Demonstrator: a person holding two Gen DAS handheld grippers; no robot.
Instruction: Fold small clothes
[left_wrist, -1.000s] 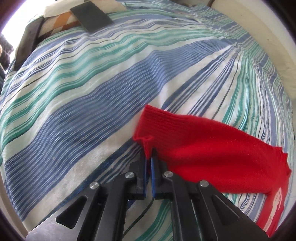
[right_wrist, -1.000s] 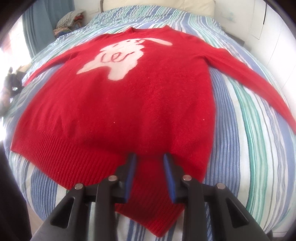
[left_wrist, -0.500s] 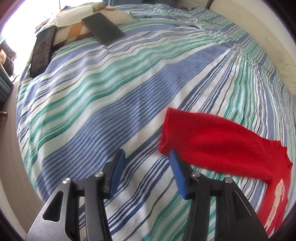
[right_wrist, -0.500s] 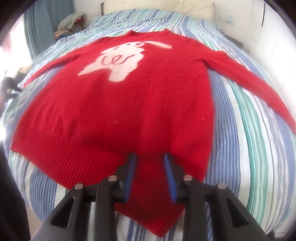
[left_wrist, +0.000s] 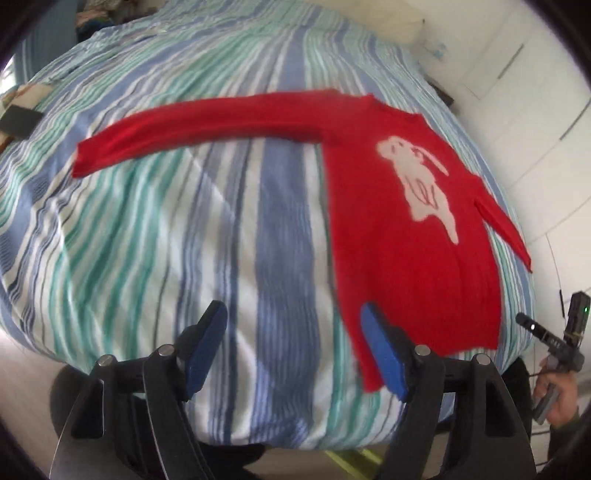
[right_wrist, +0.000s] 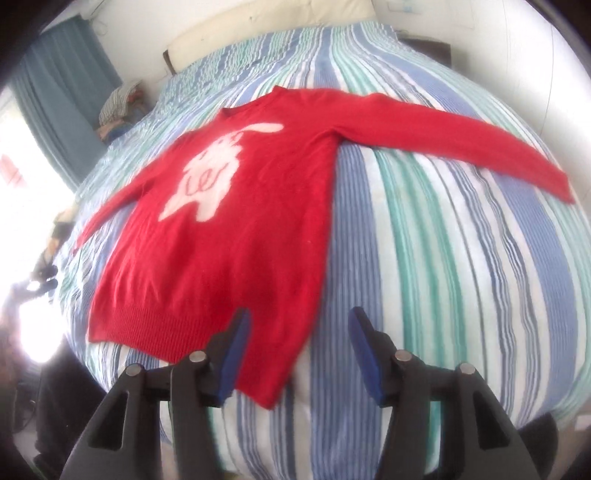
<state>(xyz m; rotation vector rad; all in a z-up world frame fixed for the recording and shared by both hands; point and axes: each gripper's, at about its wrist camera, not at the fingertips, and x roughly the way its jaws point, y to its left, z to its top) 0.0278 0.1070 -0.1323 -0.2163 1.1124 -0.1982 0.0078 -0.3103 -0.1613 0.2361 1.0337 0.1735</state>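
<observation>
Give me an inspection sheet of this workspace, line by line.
Surface: striped bed cover, bare part smooth.
Job's things: red sweater flat, unfolded, both sleeves spread, white animal print up.
Clutter: dark flat object at the far bed edge; bundled cloth near the curtain.
Grippers: left gripper open, empty; right gripper open, empty; both sets of jaws have just been opening.
Cables: nothing seen.
Surroundings: blue curtain, white walls.

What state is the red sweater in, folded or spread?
Spread. The red knit sweater lies flat, front up, on the striped bedcover, both sleeves stretched outward, hem unfolded.
</observation>
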